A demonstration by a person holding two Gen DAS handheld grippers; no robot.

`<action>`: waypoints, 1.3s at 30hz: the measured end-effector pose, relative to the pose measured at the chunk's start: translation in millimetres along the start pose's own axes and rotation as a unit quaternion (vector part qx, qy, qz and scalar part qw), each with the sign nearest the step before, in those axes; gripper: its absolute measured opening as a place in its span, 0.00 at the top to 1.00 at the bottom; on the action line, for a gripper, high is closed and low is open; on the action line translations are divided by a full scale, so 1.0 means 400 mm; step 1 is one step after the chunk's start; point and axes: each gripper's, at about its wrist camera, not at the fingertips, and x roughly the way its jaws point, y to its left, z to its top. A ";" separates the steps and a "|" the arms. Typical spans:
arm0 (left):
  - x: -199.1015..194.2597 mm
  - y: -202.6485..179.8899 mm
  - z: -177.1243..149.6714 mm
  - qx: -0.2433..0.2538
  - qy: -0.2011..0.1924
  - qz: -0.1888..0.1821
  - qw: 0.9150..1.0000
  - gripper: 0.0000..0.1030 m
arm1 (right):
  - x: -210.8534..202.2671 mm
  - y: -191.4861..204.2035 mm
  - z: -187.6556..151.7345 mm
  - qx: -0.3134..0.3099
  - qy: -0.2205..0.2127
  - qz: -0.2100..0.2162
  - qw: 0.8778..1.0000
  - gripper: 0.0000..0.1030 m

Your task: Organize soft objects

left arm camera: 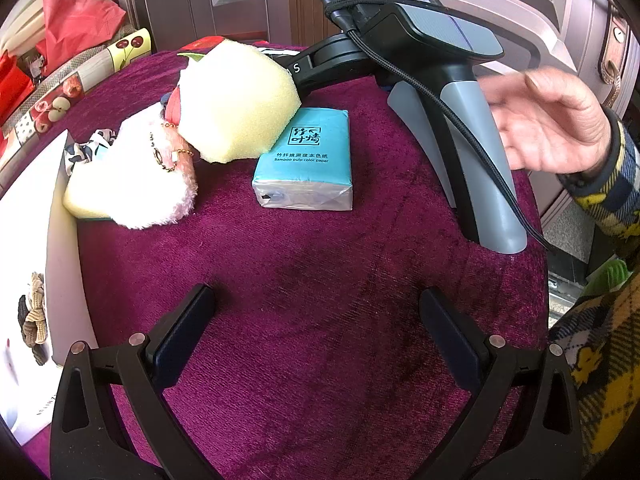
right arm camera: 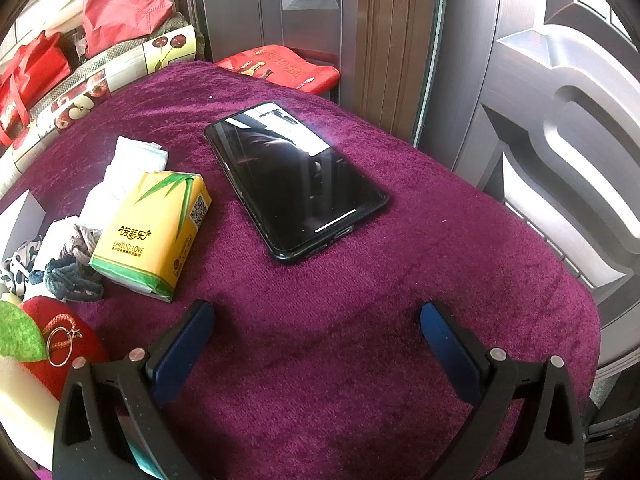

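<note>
On the purple velvet cloth (left arm camera: 320,280) lie a pale yellow sponge (left arm camera: 236,100), a pink-white plush toy (left arm camera: 148,172) with a bead chain, and a blue tissue pack (left arm camera: 306,160). My left gripper (left arm camera: 316,308) hovers open before them, holding nothing. The right gripper's handle (left arm camera: 472,152) stands on the cloth; an open hand (left arm camera: 552,120) is beside it, not gripping. In the right wrist view my right gripper (right arm camera: 316,312) is open and empty. Left of it are a yellow tissue pack (right arm camera: 156,236), white cloth (right arm camera: 132,164), dark hair ties (right arm camera: 68,280) and a red plush apple (right arm camera: 60,336).
A black phone (right arm camera: 296,180) lies screen-up ahead of the right gripper. A white box (left arm camera: 24,240) at the left edge holds hair ties (left arm camera: 34,316). Red bags (right arm camera: 120,4) and a fruit-print surface (right arm camera: 80,96) sit behind; doors (right arm camera: 540,120) stand close at the back and right.
</note>
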 end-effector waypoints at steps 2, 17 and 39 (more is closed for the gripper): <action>0.000 0.000 0.000 0.000 0.000 0.000 1.000 0.01 | 0.001 -0.001 0.001 0.000 0.000 0.000 1.000 0.00; -0.061 -0.017 -0.012 0.007 -0.035 0.042 0.998 0.00 | -0.057 -0.136 -0.029 0.021 0.004 0.148 0.989 0.00; -0.249 0.131 0.076 -0.115 -0.140 0.040 0.983 0.00 | -0.153 0.086 -0.181 -0.401 -0.004 0.308 0.863 0.30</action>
